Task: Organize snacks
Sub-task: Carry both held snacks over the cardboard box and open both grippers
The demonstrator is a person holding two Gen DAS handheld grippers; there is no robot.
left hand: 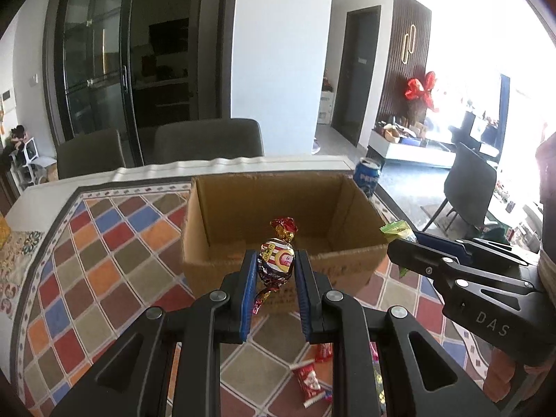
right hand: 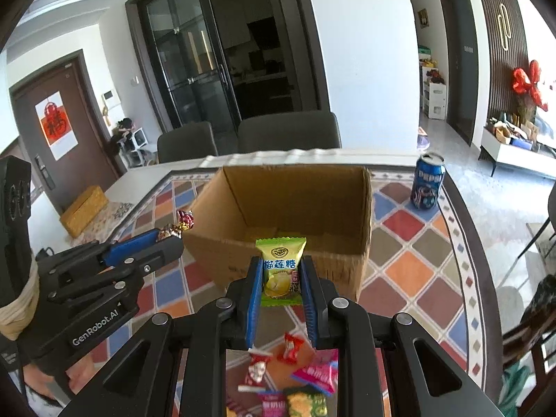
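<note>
Above a table covered by a cloth of coloured diamonds, two hand-held grippers are raised side by side, both aimed at an open cardboard box that stands on the cloth. A foil-wrapped twist candy is clamped between the blue pads of the left gripper, its red and gold twisted end seen against the box's near wall. A green durian candy packet is pinched upright between the pads of the right gripper, and it is likewise seen in front of the near wall of the box. In the right wrist view the left gripper is seen at the left, the candy's twisted end projecting from its tip. A blue Pepsi can is stood on the cloth to the right of the box, well apart from it. Further wrapped sweets, red, pink and yellow-green, are scattered on the cloth below the grippers. Two grey chairs are set at the far side of the table.
</note>
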